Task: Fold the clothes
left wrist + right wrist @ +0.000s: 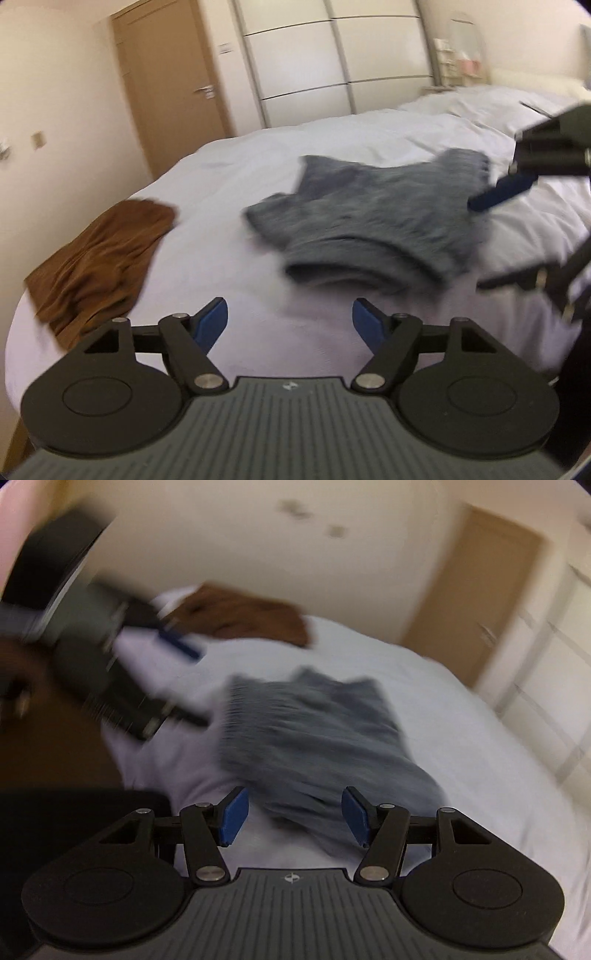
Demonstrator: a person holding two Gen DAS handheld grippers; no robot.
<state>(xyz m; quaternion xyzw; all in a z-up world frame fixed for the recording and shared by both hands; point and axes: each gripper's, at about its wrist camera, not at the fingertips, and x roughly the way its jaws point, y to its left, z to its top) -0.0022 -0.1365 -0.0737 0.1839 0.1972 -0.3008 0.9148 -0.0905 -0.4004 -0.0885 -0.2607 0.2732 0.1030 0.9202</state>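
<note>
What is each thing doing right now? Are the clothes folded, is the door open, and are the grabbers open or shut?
Grey sweater: folded over in layers, lying on the bed, not gripped.
Brown garment: crumpled, unfolded, near the bed's edge.
Left gripper: open, empty.
Right gripper: open, empty, with the sweater's edge showing between its fingers.
Bed: covered with a wrinkled white sheet.
Door: shut.

A home bedroom. Shown by a wide bed (258,177) under a white duvet, a pale wardrobe (332,59) with tall sliding panels along the far wall, a brown wooden door (166,74) with a lever handle, cream walls, and a grey sweater (369,218) and brown garment (99,258) lying on the covers.
</note>
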